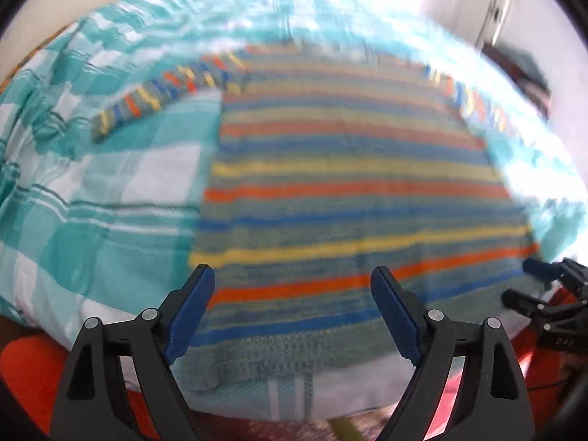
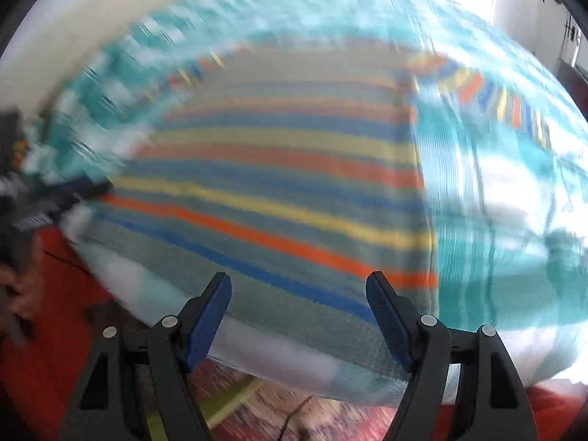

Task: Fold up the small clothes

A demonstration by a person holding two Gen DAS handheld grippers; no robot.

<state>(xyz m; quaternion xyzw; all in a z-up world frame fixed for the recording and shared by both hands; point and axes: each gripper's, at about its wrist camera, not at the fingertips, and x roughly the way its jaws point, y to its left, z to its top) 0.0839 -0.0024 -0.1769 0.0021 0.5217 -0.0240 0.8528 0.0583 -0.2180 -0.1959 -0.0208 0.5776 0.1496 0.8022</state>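
Note:
A small striped knit sweater, with grey, blue, orange and yellow bands, lies flat on a teal and white checked bedsheet, sleeves spread to both sides. My left gripper is open and empty, hovering over the sweater's near hem. My right gripper is open and empty above the hem of the sweater, towards its right side. The right gripper also shows at the right edge of the left wrist view. Both views are motion-blurred.
The sheet covers a mattress whose near edge is just below the hem. Red fabric and a patterned rug lie below the edge. A white wall and door stand at the far right.

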